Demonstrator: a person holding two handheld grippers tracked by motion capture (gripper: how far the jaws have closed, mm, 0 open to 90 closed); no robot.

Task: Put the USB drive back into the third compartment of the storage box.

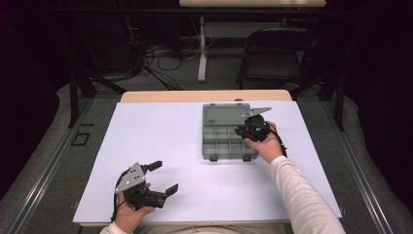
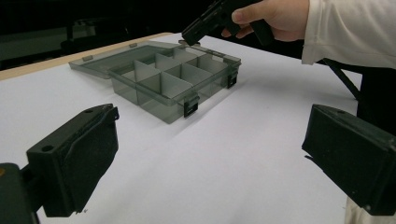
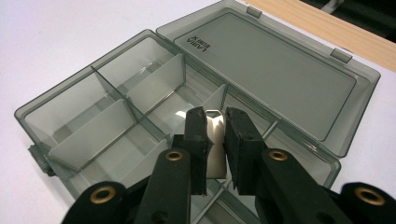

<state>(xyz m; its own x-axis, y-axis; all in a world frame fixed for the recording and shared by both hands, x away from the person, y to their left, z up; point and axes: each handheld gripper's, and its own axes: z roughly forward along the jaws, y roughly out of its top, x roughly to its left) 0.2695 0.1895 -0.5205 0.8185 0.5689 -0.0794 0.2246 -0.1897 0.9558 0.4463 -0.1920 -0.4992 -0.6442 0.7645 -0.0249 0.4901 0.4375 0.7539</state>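
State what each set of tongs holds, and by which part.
The right tongs pinch a divider by its top edge over the compartment box. The left tongs hold nothing.

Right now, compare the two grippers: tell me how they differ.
The left gripper has its fingers wide apart and bare; the right gripper has its fingers closed on a clear divider. The left hangs above bare white table near the front edge; the right is over the open organizer box. Both are black and hand-held.

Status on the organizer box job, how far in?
Done: organizer box lies open, lid flat behind. In hand: right gripper above the compartments, jaws nearly closed on a clear divider plate. Left: seating that plate. Left gripper idles open near the table's front edge.
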